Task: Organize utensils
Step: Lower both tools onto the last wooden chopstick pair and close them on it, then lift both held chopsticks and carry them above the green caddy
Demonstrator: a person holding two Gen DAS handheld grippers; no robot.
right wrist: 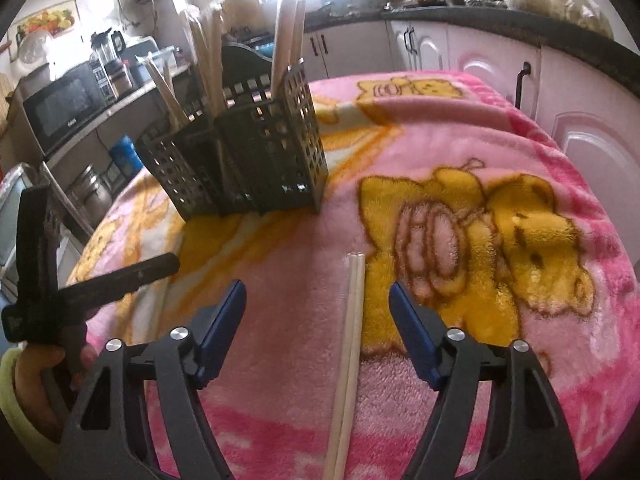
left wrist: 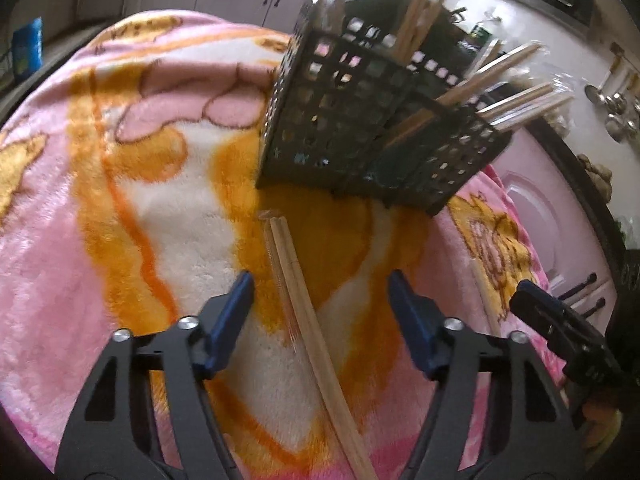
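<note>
1. Left wrist view: the left gripper (left wrist: 321, 312) hangs over a fuzzy pink, orange and white blanket (left wrist: 120, 184), jaws spread wide with nothing between the blue pads (left wrist: 232, 320) except air.
2. Same view, a pair of wooden chopsticks in a clear wrapper (left wrist: 308, 320) lies flat on the blanket, running from the bottom edge up between the two fingers and ending just short of the caddy. Neither pad touches it as far as I can see.
3. The black perforated utensil caddy (left wrist: 340, 128) stands on the blanket straight ahead, looking tilted thanks to the fisheye. It has several compartments, and more wooden chopsticks (left wrist: 504, 80) poke out of the top, fanned toward the right.
4. At the right edge you can see part of the other gripper (left wrist: 560, 328), and behind it pale cabinet doors (left wrist: 532, 208).
5. Right wrist view: the right gripper (right wrist: 318, 312) is also wide open and holding nothing.
6. A second, paler chopstick pair (right wrist: 350, 344) lies on the blanket (right wrist: 460, 152) between its fingers, pointing toward the caddy (right wrist: 248, 160), well apart from it.
7. The caddy sits further back, left of centre, sticks standing up in its compartments.
8. On the left, a hand (right wrist: 44, 376) in a yellow-green sleeve holds the left tool. A microwave (right wrist: 60, 108) sits on the counter behind.
</note>
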